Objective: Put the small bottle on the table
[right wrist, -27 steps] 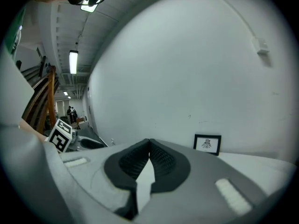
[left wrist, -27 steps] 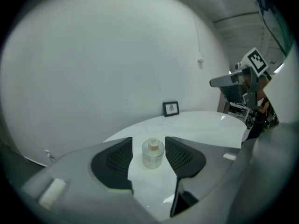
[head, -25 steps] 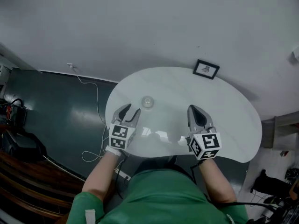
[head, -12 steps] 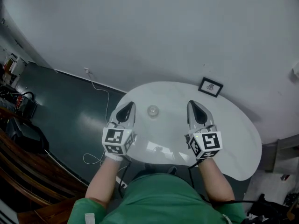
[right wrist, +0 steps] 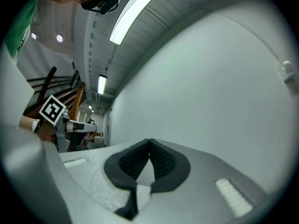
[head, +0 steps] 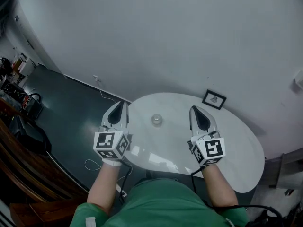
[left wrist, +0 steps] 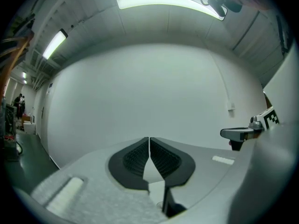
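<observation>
We hold the left gripper [head: 121, 105] and right gripper [head: 194, 110] pressed together and empty, judging the job done: the small bottle [head: 156, 120] stands free toward the tabletop's [head: 232, 145] far left edge.

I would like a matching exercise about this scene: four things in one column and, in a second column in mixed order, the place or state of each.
Things:
1. small bottle
2. picture frame
3. left gripper
4. right gripper

Places and states:
A. shut and empty, above the white table
B. at the table's far edge
C. on the table, between the two grippers
D. shut and empty, at the table's left edge

Pairs: 1-C, 2-B, 3-D, 4-A
</observation>
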Demonstrator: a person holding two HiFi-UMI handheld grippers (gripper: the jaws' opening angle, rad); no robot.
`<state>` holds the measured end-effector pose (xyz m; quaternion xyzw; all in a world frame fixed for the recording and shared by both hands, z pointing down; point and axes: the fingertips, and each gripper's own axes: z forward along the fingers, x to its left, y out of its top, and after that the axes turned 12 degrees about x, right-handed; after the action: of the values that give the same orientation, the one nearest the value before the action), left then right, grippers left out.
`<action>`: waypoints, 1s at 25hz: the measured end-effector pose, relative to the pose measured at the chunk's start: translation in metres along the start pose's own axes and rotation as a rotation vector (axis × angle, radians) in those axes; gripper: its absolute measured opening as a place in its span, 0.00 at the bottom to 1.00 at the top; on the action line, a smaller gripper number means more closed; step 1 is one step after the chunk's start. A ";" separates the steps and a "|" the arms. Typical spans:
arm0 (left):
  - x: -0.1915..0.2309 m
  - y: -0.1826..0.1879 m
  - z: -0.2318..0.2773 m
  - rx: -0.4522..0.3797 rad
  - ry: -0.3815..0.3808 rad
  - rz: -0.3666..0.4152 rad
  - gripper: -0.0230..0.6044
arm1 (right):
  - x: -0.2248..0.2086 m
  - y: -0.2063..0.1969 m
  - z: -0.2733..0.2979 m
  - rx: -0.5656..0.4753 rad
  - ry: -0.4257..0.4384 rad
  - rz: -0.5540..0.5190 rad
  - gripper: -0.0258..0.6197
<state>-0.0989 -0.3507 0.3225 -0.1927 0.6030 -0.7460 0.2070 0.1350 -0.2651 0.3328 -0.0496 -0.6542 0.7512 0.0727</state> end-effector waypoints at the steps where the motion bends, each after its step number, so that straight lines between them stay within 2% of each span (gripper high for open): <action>1: -0.003 0.001 -0.001 -0.003 0.002 0.006 0.06 | 0.000 0.000 -0.002 -0.003 0.002 0.000 0.04; 10: -0.009 -0.007 -0.002 0.021 0.025 0.038 0.07 | -0.015 -0.006 -0.015 -0.001 -0.023 0.022 0.04; 25: -0.003 -0.014 0.000 0.027 0.018 0.029 0.07 | -0.013 -0.010 -0.014 0.008 -0.032 0.028 0.04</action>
<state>-0.0978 -0.3466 0.3357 -0.1746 0.5973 -0.7527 0.2148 0.1511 -0.2520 0.3404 -0.0464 -0.6513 0.7556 0.0519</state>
